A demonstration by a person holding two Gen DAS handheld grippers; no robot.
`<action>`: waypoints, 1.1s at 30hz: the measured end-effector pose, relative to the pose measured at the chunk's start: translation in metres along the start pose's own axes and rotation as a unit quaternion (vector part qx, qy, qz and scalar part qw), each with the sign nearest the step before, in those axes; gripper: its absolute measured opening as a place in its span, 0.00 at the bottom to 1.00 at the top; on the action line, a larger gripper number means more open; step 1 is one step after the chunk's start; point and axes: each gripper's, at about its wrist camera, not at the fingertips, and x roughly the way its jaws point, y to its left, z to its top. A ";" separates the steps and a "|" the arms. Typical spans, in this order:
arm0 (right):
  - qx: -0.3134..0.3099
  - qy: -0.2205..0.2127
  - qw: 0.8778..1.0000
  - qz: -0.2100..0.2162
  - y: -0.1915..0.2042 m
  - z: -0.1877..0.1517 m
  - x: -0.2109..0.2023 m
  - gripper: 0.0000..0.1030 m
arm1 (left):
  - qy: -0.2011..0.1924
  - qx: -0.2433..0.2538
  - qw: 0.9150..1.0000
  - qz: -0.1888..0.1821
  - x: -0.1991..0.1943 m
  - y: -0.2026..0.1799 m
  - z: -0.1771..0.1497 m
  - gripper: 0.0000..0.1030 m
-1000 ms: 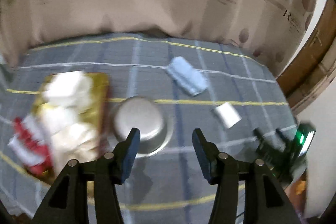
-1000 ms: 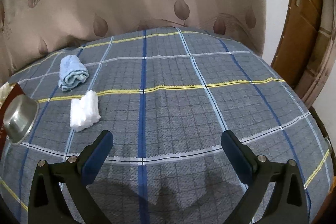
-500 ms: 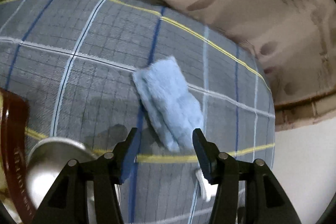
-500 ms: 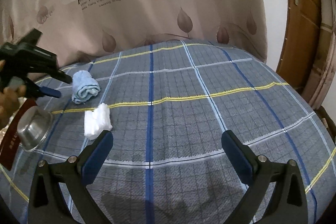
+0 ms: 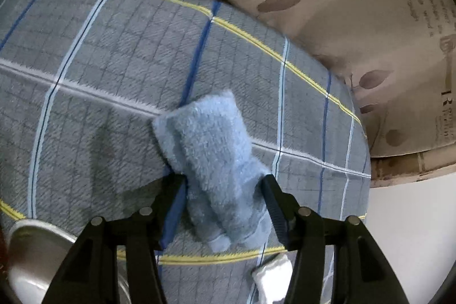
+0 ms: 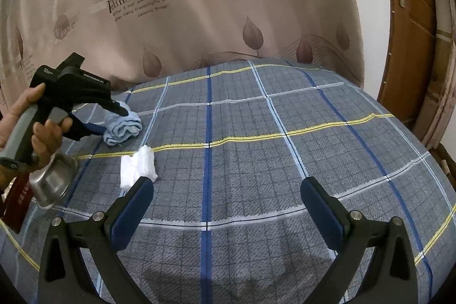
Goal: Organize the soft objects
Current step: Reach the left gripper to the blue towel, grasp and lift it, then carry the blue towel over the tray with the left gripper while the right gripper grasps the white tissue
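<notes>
Nearest us, our right hand-held gripper [image 6: 225, 201] hangs released over the plaid bed cover [image 6: 256, 161], nothing between its jaws. Ahead to its left lies the white cloth [image 6: 138, 168]. Beyond that, our left hand-held gripper [image 5: 225, 195] straddles the blue towel [image 5: 211, 155], jaws spread, pads not visibly squeezing. A steel bowl [image 5: 31, 255] sits left of it.
</notes>
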 end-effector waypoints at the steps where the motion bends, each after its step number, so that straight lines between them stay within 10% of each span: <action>1: 0.002 -0.001 1.000 -0.001 0.000 0.000 0.000 1.00 | -0.002 0.010 1.000 0.006 0.000 -0.003 0.000 0.53; 4: 0.002 0.000 1.000 -0.001 -0.001 0.000 0.000 1.00 | -0.006 0.053 0.998 0.041 0.005 -0.014 -0.002 0.18; 21: 0.008 0.012 1.000 -0.005 -0.005 0.002 0.005 1.00 | -0.111 0.145 0.973 0.139 -0.100 0.030 -0.007 0.16; 33: 0.001 0.031 0.999 -0.012 -0.004 0.002 0.012 1.00 | -0.181 0.142 0.956 0.180 -0.191 0.080 -0.080 0.17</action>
